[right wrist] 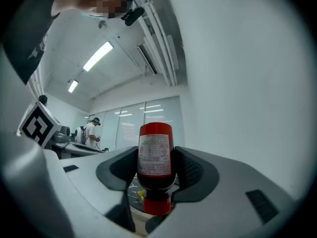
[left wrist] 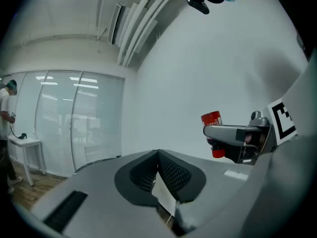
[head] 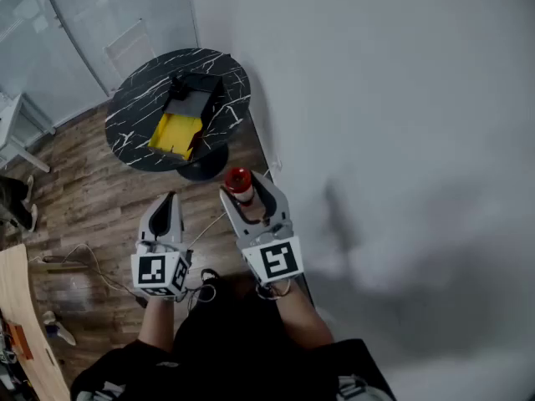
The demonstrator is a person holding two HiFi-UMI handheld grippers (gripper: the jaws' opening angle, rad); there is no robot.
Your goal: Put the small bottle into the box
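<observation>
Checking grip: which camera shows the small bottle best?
Right gripper view: the small bottle sits central, label visible, held by the right gripper. Head view shows its red end; left gripper view, a side glimpse.

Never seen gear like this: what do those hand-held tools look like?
The left gripper and right gripper are light grey two-jaw shells with black ribbed pads, each carrying a white cube of black square markers. The person wears a dark top.

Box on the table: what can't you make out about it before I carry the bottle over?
Head view: box interior too small and dark to tell its contents.
Right gripper view: small bottle and right gripper hide it, bar a yellow sliver.
Left gripper view: box not shown.
</observation>
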